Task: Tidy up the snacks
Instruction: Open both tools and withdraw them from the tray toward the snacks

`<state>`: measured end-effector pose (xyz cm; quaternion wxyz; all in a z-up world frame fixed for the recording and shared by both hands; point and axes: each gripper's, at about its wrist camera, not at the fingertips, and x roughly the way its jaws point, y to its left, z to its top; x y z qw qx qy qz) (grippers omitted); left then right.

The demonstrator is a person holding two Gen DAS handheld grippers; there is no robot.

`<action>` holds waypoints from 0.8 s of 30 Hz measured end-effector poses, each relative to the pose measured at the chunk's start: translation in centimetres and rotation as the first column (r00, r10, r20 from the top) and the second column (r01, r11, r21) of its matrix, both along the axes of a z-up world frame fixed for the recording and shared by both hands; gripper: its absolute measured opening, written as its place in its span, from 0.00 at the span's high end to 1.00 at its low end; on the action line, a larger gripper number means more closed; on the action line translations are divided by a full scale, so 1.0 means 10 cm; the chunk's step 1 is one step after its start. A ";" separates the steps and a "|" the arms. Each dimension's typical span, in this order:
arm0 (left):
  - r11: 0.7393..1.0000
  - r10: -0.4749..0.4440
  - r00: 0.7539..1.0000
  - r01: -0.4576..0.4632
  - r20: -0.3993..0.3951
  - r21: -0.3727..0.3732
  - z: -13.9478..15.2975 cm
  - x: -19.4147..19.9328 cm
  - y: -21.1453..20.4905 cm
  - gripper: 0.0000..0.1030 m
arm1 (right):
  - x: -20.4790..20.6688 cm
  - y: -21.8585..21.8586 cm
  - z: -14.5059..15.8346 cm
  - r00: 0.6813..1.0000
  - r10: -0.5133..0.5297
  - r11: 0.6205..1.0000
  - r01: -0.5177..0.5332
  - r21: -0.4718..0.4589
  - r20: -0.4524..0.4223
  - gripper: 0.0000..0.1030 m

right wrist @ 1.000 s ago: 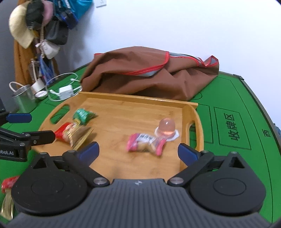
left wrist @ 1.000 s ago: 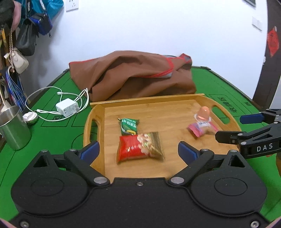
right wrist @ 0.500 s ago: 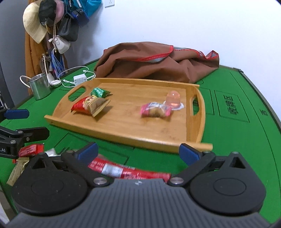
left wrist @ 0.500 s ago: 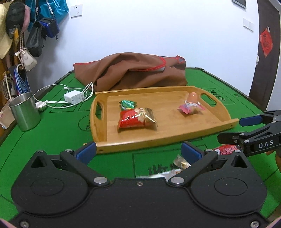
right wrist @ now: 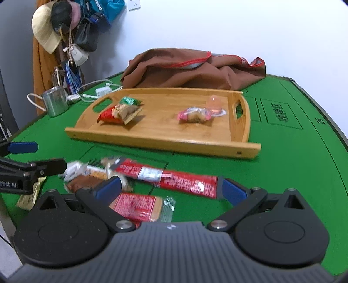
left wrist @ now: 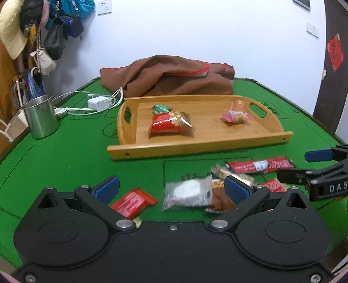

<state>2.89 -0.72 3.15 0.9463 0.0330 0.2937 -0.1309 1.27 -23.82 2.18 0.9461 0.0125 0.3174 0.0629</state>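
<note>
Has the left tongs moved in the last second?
Yes. The left tongs backed away from the wooden tray, now hovering open over loose snacks on the green table.

Plain white wall (left wrist: pixel 195 32) behind, evenly lit; white wall socket (left wrist: pixel 104 7) high at left; pale light switch plate (left wrist: pixel 312 29) at right; dark brown door panel (left wrist: pixel 332 87) at far right bearing a red paper ornament (left wrist: pixel 335 53); green felt-topped table (left wrist: pixel 71 150) with dark printed lines and a raised black edge, filling the lower view; crumpled brown cloth cover with red piping (left wrist: pixel 174 76) heaped at the table's far side against the wall; cluster of hanging bags and a cream hat (right wrist: pixel 65 28) at upper left, over an orange-brown upright (right wrist: pixel 41 65); bundle of blue cords (right wrist: pixel 70 76) beneath the bags.
</note>
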 end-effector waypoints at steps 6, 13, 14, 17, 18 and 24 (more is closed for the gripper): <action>0.997 0.070 0.997 -0.070 0.019 -0.023 -0.02 -0.30 0.10 0.00 | -0.26 0.12 -0.09 1.000 -0.012 1.000 0.012 0.002 -0.019 0.00; 0.988 0.148 0.989 -0.149 0.029 0.039 -0.11 -0.51 0.10 0.00 | -0.40 0.28 -0.18 0.999 -0.037 0.999 0.036 -0.024 -0.016 0.00; 0.988 0.150 0.988 -0.151 0.022 0.043 -0.12 -0.52 0.09 0.00 | -0.40 0.29 -0.18 0.999 -0.040 0.999 0.040 -0.032 -0.015 0.00; 0.987 0.158 0.988 -0.157 -0.004 0.033 -0.17 -0.54 0.10 0.00 | -0.43 0.36 -0.18 0.999 -0.043 0.996 0.044 -0.072 0.008 0.00; 0.987 0.157 0.987 -0.157 -0.017 0.025 -0.19 -0.54 0.10 0.00 | -0.43 0.38 -0.19 0.999 -0.045 0.996 0.045 -0.083 0.009 0.00; 0.985 0.174 0.983 -0.174 -0.065 0.007 -0.29 -0.50 0.12 0.01 | -0.42 0.43 -0.19 0.999 -0.035 0.994 0.035 -0.105 -0.001 0.00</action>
